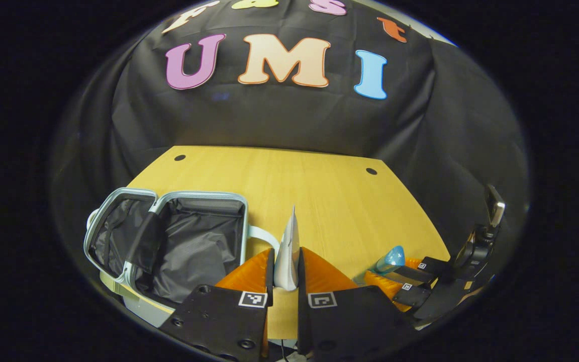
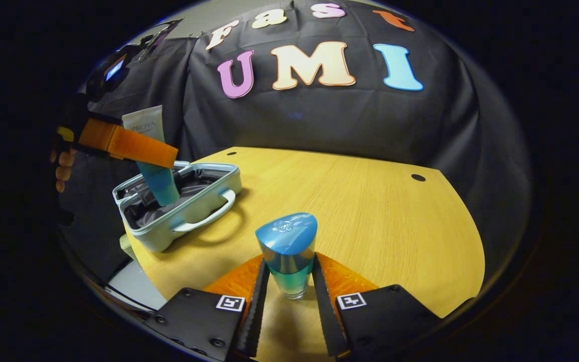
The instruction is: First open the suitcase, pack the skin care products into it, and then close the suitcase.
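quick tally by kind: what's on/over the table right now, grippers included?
Suitcase: 1 (open)
Skin care tube: 1
Blue-capped bottle: 1
Hand-held gripper: 2, left hand-held gripper on the tube, right hand-held gripper on the bottle
Total: 5

One suitcase (image 2: 179,211), lay open. Two skin care products: one tube (image 2: 151,151), one blue-capped bottle (image 2: 288,256). Two tongs (image 1: 284,281) (image 2: 288,296). One tabletop (image 2: 370,211). Two holes in tabletop.

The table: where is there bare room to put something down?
Most of the table is bare: the whole stretch from the open suitcase across to the far edge by the black cloth. It is crowded at the suitcase corner, where the left gripper holds a tube over it, and where the right gripper grips a bottle.
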`<state>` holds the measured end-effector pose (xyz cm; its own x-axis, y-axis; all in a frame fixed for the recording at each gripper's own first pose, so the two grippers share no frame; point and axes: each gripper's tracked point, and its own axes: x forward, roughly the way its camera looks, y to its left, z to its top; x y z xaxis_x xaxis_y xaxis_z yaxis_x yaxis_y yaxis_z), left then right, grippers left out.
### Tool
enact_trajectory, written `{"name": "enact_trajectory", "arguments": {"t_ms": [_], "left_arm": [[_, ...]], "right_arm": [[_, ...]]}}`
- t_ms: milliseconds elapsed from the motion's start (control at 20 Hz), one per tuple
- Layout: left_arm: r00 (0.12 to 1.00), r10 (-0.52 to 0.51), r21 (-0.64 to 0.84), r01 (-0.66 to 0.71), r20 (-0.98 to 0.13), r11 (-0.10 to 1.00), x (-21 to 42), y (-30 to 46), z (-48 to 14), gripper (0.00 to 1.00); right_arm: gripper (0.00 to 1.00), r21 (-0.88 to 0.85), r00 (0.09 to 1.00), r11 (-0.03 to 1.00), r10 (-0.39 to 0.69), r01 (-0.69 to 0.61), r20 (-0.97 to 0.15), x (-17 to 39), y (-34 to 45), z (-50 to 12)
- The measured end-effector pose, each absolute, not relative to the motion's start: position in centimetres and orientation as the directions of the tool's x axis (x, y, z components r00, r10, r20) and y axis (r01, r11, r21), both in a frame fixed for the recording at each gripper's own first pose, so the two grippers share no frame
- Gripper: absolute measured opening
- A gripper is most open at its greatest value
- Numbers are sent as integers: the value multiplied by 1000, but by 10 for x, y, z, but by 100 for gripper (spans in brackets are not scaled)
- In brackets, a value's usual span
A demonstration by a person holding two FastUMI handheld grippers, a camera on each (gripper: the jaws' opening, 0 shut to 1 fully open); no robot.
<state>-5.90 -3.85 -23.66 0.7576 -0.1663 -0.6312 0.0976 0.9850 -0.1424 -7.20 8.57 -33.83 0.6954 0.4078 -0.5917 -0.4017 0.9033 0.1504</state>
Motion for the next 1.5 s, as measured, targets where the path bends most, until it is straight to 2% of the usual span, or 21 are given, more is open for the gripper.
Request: {"name": "enact_trajectory", "arguments": {"t_ms": [300,350,400,550,600,650,700,900,950,1050,1100,1150,1200,1250,1300,1400,1500], "left_arm": [[685,-51,-58,13,-727,998,-68,39,-261,15],[669,-27,-39,-3,-743,999,-69,53,-266,15],[651,-7,-22,-14,-759,1000,-70,68,-273,15],[585,25,11,-27,-811,1000,-69,101,-298,15],[557,30,12,-35,-830,999,-69,111,-309,18],[527,28,8,-40,-849,999,-69,118,-321,15],[509,24,0,-46,-861,999,-67,124,-331,15],[457,-29,-52,-38,-889,998,-62,134,-359,16],[453,-39,-59,-30,-890,998,-60,136,-362,16],[444,-61,-73,-10,-894,997,-58,138,-368,16],[466,-64,-70,5,-883,998,-52,142,-368,19],[463,-84,-86,17,-882,996,-48,142,-370,16],[461,-101,-103,21,-882,994,-45,142,-370,16],[467,-118,-118,29,-877,993,-40,143,-371,17],[469,-129,-128,35,-874,991,-36,144,-371,18],[482,-178,-171,59,-858,983,-31,140,-369,24],[503,-226,-204,99,-834,974,-28,133,-356,60]], "right_arm": [[48,256,682,879,474,-402,-557,-54,120,-278],[52,272,680,873,486,-404,-549,-53,129,-269],[48,291,675,866,499,-407,-543,-53,138,-261],[50,354,629,838,546,-415,-553,-57,173,-246],[51,375,615,827,562,-418,-553,-58,186,-241],[53,390,600,815,579,-428,-551,-62,199,-236],[51,403,587,803,596,-438,-548,-65,212,-231],[51,454,535,776,631,-438,-562,-79,254,-225],[48,459,520,773,634,-438,-572,-82,263,-227],[50,465,484,769,638,-439,-599,-82,279,-233],[50,474,462,766,641,-434,-613,-84,288,-237],[48,486,442,764,643,-424,-625,-87,296,-242],[50,497,423,762,645,-414,-637,-90,304,-246],[48,501,409,764,643,-407,-647,-91,311,-250],[50,500,398,767,639,-403,-658,-92,318,-255],[50,490,378,774,627,-400,-681,-94,330,-266],[51,483,350,782,613,-394,-708,-97,340,-279]]}}
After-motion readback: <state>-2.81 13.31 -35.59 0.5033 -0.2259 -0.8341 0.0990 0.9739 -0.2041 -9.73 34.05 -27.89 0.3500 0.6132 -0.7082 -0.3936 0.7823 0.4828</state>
